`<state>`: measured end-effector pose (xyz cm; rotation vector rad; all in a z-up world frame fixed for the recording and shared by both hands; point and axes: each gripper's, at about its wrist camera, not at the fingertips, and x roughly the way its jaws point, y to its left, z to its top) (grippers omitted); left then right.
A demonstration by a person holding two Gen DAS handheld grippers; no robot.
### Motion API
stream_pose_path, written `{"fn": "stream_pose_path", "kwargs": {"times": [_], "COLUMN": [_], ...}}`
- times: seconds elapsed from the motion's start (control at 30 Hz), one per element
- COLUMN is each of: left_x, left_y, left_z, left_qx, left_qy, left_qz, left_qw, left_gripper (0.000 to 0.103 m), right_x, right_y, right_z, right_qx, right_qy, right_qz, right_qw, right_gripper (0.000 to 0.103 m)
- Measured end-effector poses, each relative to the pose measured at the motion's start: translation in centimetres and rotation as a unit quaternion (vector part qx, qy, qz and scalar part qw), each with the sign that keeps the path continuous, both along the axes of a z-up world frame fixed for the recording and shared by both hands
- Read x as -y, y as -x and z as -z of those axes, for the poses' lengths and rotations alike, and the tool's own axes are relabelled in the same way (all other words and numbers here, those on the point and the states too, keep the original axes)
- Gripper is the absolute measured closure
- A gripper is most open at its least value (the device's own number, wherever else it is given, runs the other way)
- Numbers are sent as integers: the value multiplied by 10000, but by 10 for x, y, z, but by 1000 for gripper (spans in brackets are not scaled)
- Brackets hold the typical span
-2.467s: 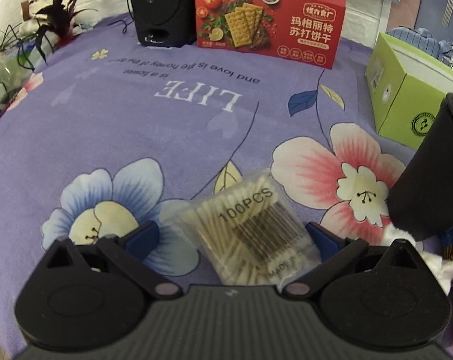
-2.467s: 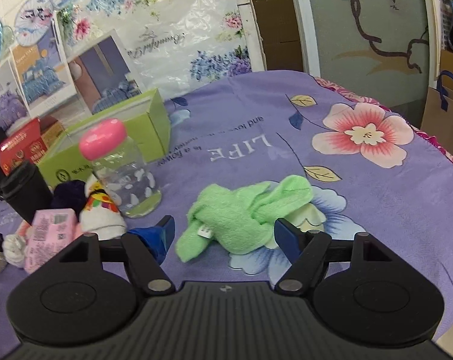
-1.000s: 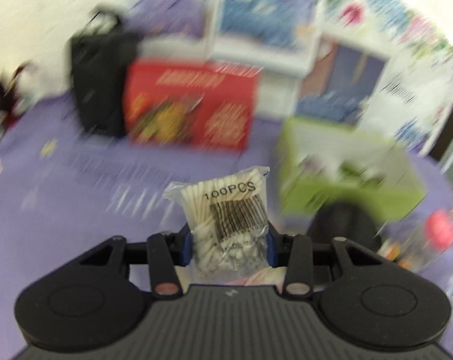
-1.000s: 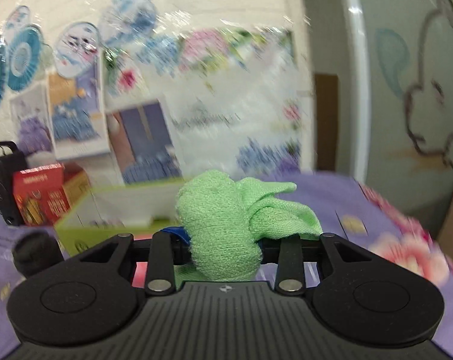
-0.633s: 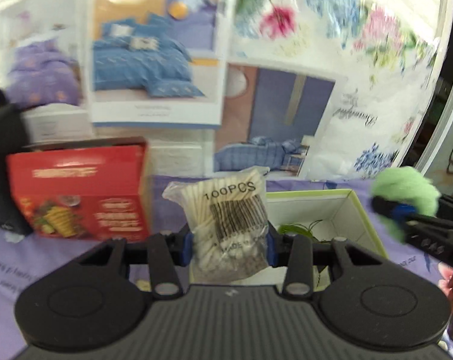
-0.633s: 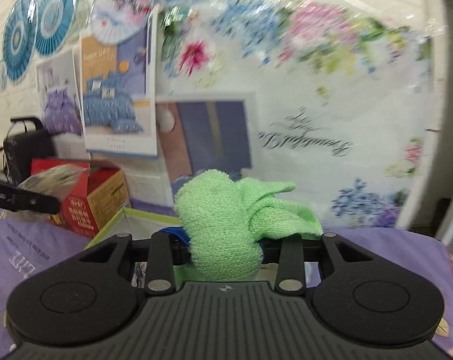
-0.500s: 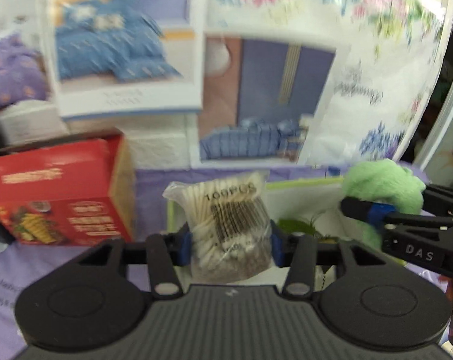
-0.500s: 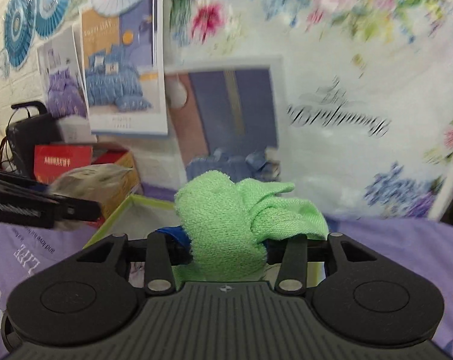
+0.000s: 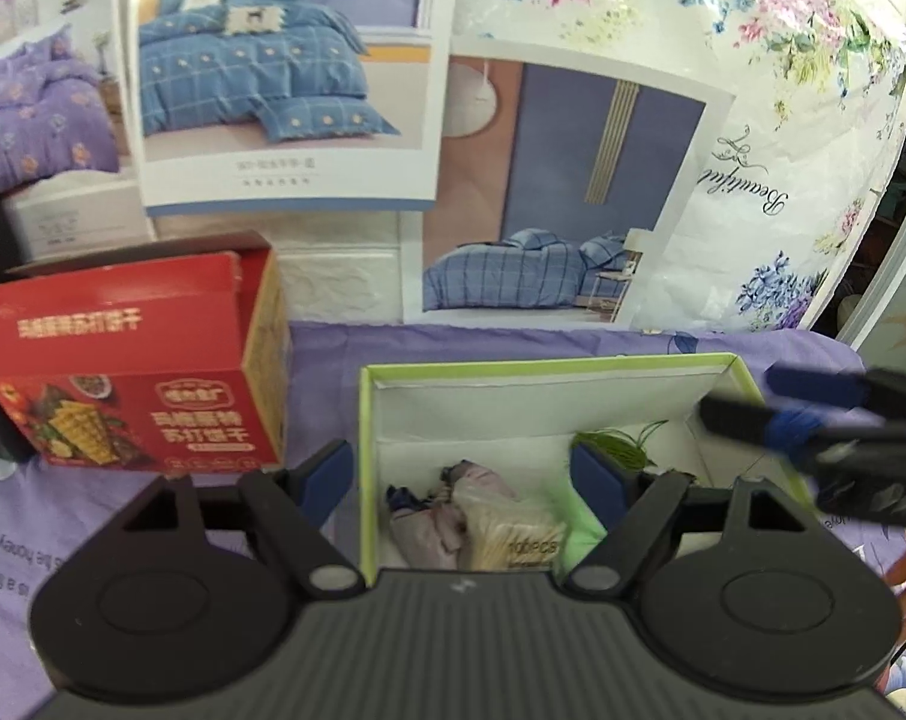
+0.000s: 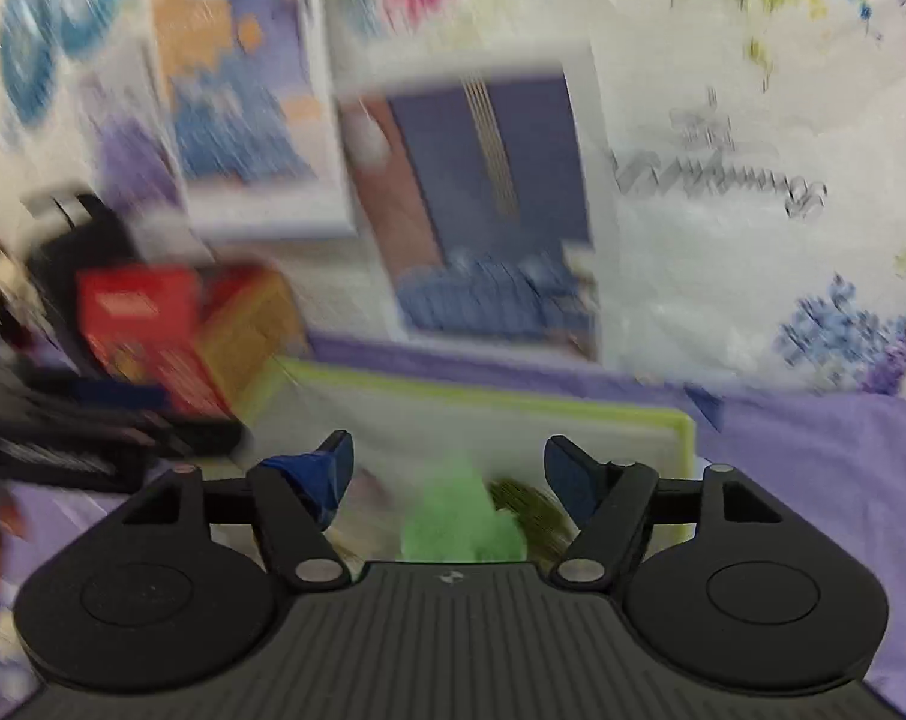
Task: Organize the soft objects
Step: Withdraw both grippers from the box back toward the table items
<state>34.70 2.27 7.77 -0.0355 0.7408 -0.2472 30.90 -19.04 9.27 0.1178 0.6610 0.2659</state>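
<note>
A white brick wall [image 9: 339,276] stands behind, nearly covered by bedding posters: a purple bed [image 9: 39,114] at left, a blue checked bed [image 9: 285,78] beside it, and a blue-walled bedroom [image 9: 567,192] to the right. A clear floral sheet [image 9: 783,120] with script lettering hangs further right. A purple printed cloth [image 9: 345,348] covers the bench. The right wrist view is smeared by blur; the same posters [image 10: 483,210] show there.

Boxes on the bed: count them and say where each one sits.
2. The green box stands open beneath the left gripper, with soft items inside. The red box stands to its left, near the wall. The gripper bodies may hide others.
</note>
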Motion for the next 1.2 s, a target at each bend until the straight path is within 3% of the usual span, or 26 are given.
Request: {"fn": "stream_pose_path", "kwargs": {"times": [0.37,0.43,0.53,0.7,0.83,1.07,1.13,1.2], "left_x": [-17,-21,-27,-43,-60,-95,-110,-126], "left_y": [46,64,97,162,204,252,259,264], "left_z": [-18,-24,-31,-29,-5,79,94,101], "left_qx": [105,194,400,666,494,-392,-642,-756], "left_qy": [68,49,-9,-56,-12,80,239,359], "left_qz": [-164,-169,-174,-156,-175,-617,-769,-914], "left_qw": [9998,9997,9990,9976,9986,9973,9947,9923], "left_gripper": [20,19,1,1,1,1,1,1], "right_x": [-10,-12,-15,-20,-26,-65,-80,-99], "right_y": [37,54,82,142,187,230,225,220], "right_z": [-21,-27,-35,-35,-15,68,76,70], "right_qx": [78,153,283,455,436,-268,-426,-246], "right_qy": [259,349,508,554,268,-361,-270,99], "right_qz": [43,27,61,162,262,295,33,-208], "right_qw": [9996,9993,9983,9973,9983,9986,9987,9994], "right_gripper": [40,39,39,38,38,37,37,37]}}
